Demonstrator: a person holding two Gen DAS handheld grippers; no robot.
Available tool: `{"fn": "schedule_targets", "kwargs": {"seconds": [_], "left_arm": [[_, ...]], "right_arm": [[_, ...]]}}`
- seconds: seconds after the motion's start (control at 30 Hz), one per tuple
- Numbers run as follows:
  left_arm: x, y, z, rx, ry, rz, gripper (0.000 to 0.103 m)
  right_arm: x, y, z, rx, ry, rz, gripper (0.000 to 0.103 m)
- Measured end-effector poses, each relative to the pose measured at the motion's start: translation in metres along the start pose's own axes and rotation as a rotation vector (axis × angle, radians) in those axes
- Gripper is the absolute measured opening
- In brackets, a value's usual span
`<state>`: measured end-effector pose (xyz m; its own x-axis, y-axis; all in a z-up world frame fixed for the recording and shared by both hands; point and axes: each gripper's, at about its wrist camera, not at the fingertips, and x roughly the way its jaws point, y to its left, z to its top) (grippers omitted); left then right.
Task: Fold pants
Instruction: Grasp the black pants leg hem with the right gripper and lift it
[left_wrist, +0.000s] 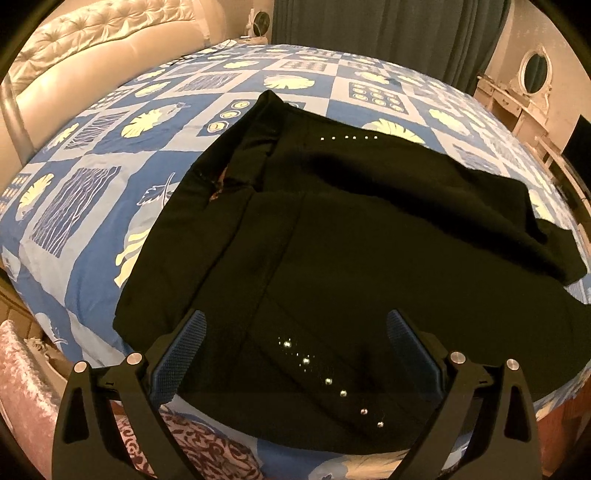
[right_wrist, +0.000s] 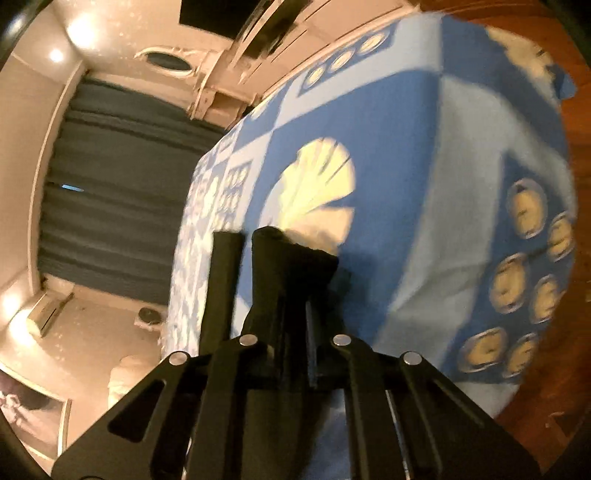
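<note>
Black pants (left_wrist: 351, 229) with rows of small shiny studs lie spread and partly folded on the blue patterned bedspread (left_wrist: 103, 177). My left gripper (left_wrist: 295, 332) is open, hovering just above the near part of the pants, with blue-padded fingers (left_wrist: 184, 350) wide apart and empty. In the right wrist view, my right gripper (right_wrist: 269, 254) is shut on a bunch of black pants fabric (right_wrist: 295, 258), held over the bedspread (right_wrist: 406, 184). The view is rolled sideways and blurred.
A cream tufted headboard (left_wrist: 92, 48) is at the far left, dark curtains (left_wrist: 388, 33) behind the bed, and a white dresser with oval mirror (left_wrist: 532, 74) at the right. A patterned pillow (left_wrist: 207, 443) lies near the bed's front edge. Wooden floor (right_wrist: 554, 369) shows beside the bed.
</note>
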<state>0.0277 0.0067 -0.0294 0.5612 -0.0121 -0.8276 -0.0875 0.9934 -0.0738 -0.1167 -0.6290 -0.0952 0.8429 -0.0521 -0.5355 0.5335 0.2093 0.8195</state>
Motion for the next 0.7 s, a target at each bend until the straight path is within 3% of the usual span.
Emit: {"fn": "schedule_targets", "kwargs": {"seconds": [0.1, 0.17, 0.27, 0.33, 0.43, 0.57, 0.63, 0.7], "left_arm": [[0.003, 0.003, 0.004, -0.004, -0.004, -0.012, 0.097], [0.005, 0.007, 0.007, -0.015, -0.001, -0.024, 0.097], [0.014, 0.016, 0.012, -0.031, 0.018, -0.045, 0.097], [0.021, 0.023, 0.013, -0.037, 0.033, -0.041, 0.097], [0.031, 0.032, 0.013, -0.042, 0.058, -0.047, 0.097], [0.033, 0.034, 0.011, -0.024, 0.048, -0.060, 0.097], [0.036, 0.033, 0.009, -0.006, 0.050, -0.052, 0.097], [0.041, 0.030, 0.004, 0.030, 0.047, -0.042, 0.097]], "right_arm": [[0.002, -0.015, 0.003, 0.008, 0.020, -0.048, 0.009], [0.001, -0.023, 0.004, 0.047, 0.014, -0.024, 0.015], [-0.014, -0.025, 0.002, 0.084, -0.045, -0.039, 0.034], [-0.029, -0.020, 0.000, 0.078, -0.106, -0.092, 0.062], [-0.043, -0.005, -0.003, 0.071, -0.152, -0.079, 0.064], [-0.037, 0.029, -0.018, -0.013, -0.093, -0.051, 0.066], [-0.028, 0.048, -0.033, -0.066, -0.048, -0.048, 0.074], [-0.018, 0.066, -0.049, -0.105, -0.010, -0.037, 0.074]]}}
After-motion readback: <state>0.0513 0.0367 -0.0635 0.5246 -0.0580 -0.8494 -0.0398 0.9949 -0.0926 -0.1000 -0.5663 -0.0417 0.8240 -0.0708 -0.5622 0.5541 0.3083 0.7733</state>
